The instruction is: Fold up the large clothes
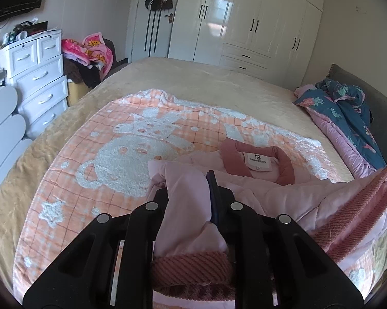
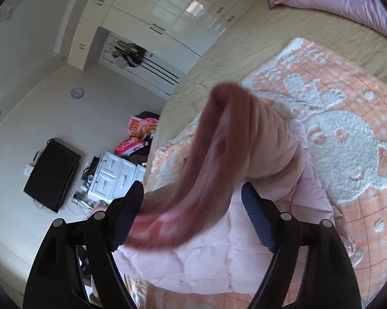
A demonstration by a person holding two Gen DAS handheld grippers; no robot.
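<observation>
Only the left wrist view shows the neck of the pale pink quilted jacket [image 1: 257, 190], where a darker rose collar [image 1: 283, 164] frames a white sewn-in label [image 1: 257, 163]; the garment lies on a peach checked blanket with a fluffy white bear pattern [image 1: 110, 154], spread over the beige bed [image 1: 206, 77]. In that view the left hand-held gripper [image 1: 188, 195] is clamped on a fold of the pink fabric, with a ribbed rose knit cuff [image 1: 190, 267] bunched between its black arms close to the lens. A second ribbed rose band [image 1: 355, 221] runs along the jacket's right side. The right wrist view, tilted steeply, gives what the other lacks: the right hand-held gripper [image 2: 193, 195] with its jaws spread wide apart, blue textured pads [image 2: 255, 216] facing inward, and a motion-blurred ribbed rose band [image 2: 214, 154] of the jacket rising between them, apparently free of both pads. Below it the quilted pink panel [image 2: 193, 257] lies flat on the blanket. That view also shows a black wall-mounted television [image 2: 51, 175], while both catch the white chest of drawers [image 1: 38, 82], the glossy white wardrobe [image 1: 245, 25] and a navy floral quilt with pink lining [image 1: 348, 118] at the head of the bed.
</observation>
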